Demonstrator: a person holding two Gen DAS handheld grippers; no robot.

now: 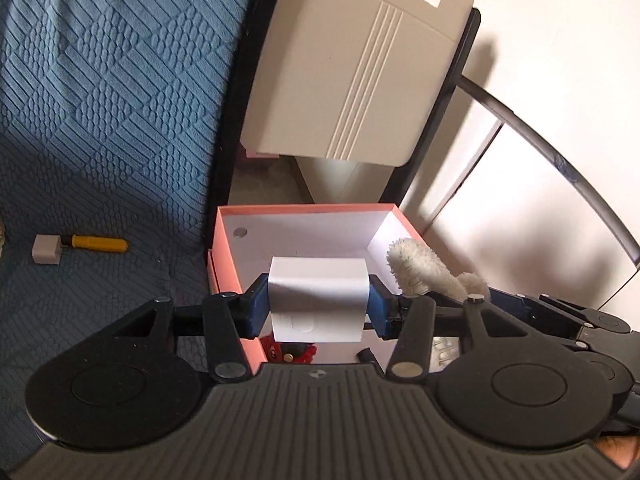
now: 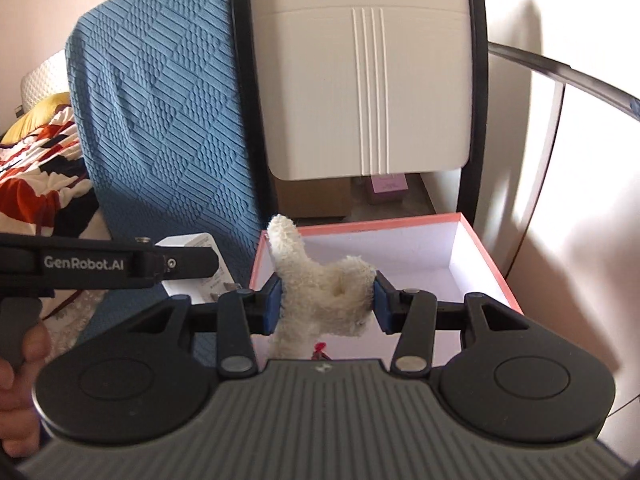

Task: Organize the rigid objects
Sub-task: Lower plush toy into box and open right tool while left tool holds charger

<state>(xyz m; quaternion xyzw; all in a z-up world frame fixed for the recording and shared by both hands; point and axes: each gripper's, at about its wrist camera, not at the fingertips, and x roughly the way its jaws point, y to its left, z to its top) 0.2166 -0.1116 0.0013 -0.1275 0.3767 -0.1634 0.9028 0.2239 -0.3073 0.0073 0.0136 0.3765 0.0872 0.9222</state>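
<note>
My left gripper (image 1: 319, 305) is shut on a white rectangular box (image 1: 319, 292) and holds it over the near-left part of the open pink box (image 1: 228, 240), which is white inside. My right gripper (image 2: 326, 302) is shut on a white plush toy (image 2: 320, 284) held over the same pink box (image 2: 492, 260); the toy also shows in the left wrist view (image 1: 424, 270). A red item (image 1: 290, 351) lies low in the box, mostly hidden. A yellow-handled screwdriver (image 1: 98, 243) and a small white charger (image 1: 46, 249) lie on the blue quilted cover (image 1: 100, 100) to the left.
A beige plastic chair back (image 2: 368, 76) in a black frame stands just behind the pink box. A white wall and a curved dark rail (image 2: 560, 68) are on the right. A patterned blanket (image 2: 36, 168) lies far left. The left gripper's body (image 2: 100, 266) crosses the right wrist view.
</note>
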